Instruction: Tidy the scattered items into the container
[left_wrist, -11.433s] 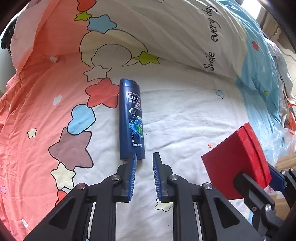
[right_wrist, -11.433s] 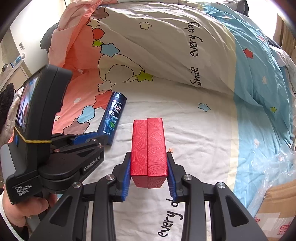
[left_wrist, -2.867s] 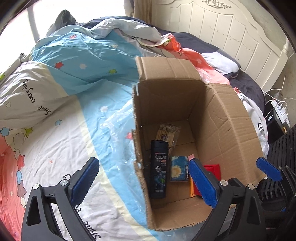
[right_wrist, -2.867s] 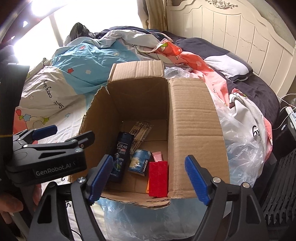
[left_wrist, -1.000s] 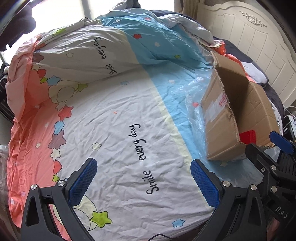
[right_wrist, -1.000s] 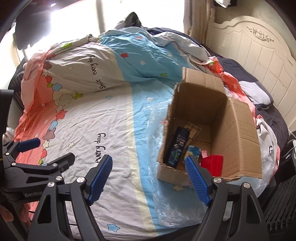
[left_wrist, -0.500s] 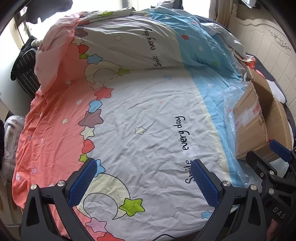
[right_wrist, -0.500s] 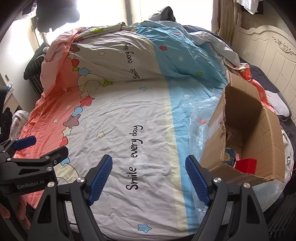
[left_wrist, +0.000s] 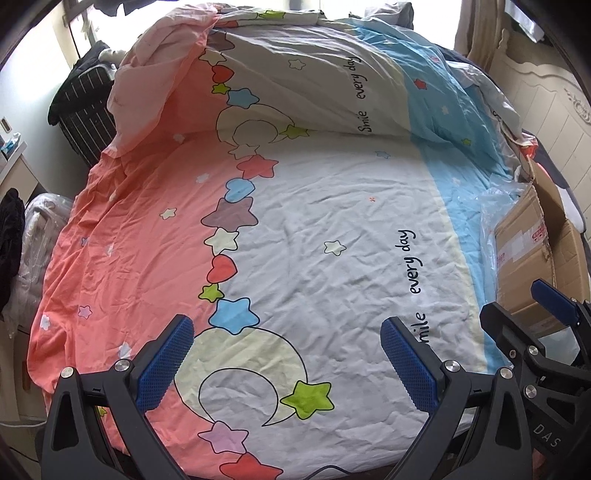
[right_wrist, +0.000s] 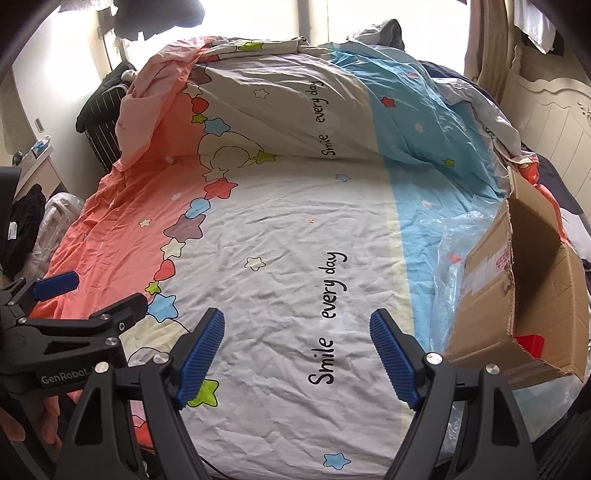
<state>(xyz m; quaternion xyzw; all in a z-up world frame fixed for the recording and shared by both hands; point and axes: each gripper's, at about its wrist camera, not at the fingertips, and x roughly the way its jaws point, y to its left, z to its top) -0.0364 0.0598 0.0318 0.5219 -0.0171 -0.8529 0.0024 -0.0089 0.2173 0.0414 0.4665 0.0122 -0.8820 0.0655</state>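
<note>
The cardboard box (right_wrist: 487, 295) stands at the right edge of the bed on clear plastic; a corner of the red box (right_wrist: 530, 341) shows inside it. The box also shows in the left wrist view (left_wrist: 524, 254). My left gripper (left_wrist: 284, 354) is open and empty above the near part of the bedsheet (left_wrist: 314, 229). My right gripper (right_wrist: 297, 347) is open and empty above the same sheet (right_wrist: 280, 258). No loose item lies on the sheet in either view. The other things inside the box are hidden by its wall.
A folded quilt (right_wrist: 295, 103) is piled across the far side of the bed. A white headboard (right_wrist: 546, 114) is at the right. A dark striped laundry basket (left_wrist: 85, 110) and a bedside cabinet (left_wrist: 14, 173) stand off the bed at the left.
Both grippers have swung left and back from the box. The view now takes in most of the bed, and the box has slid to the right edge.
</note>
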